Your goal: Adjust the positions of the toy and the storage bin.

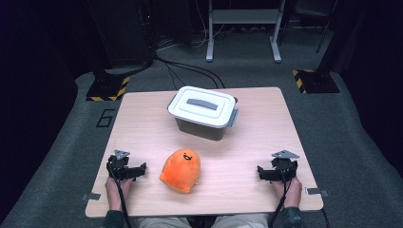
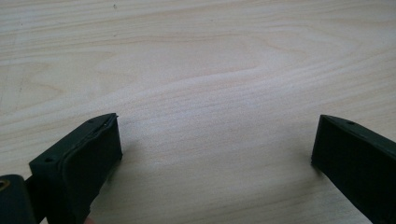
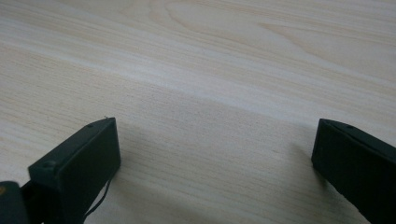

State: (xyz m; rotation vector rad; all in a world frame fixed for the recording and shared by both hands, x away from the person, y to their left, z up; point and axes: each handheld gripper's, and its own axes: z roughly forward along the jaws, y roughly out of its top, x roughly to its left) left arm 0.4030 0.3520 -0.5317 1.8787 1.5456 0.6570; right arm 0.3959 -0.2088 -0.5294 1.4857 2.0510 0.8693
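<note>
A person sits at a pale wooden worktop (image 1: 142, 123), holding a two-fingered gripper in each hand. The left gripper (image 1: 140, 170) rests near the front left corner, and the right gripper (image 1: 261, 173) rests near the front right corner; both point inward toward the middle. In each gripper view the black fingers (image 2: 84, 163) stand spread wide apart with bare wood between them, grasping nothing. An orange plush toy (image 1: 181, 170) with a smiling face lies on the worktop between the two grippers, just beside the left one and well apart from the right. Behind it, toward the far edge, sits a grey storage box (image 1: 203, 113) with a white lid closed on top.
</note>
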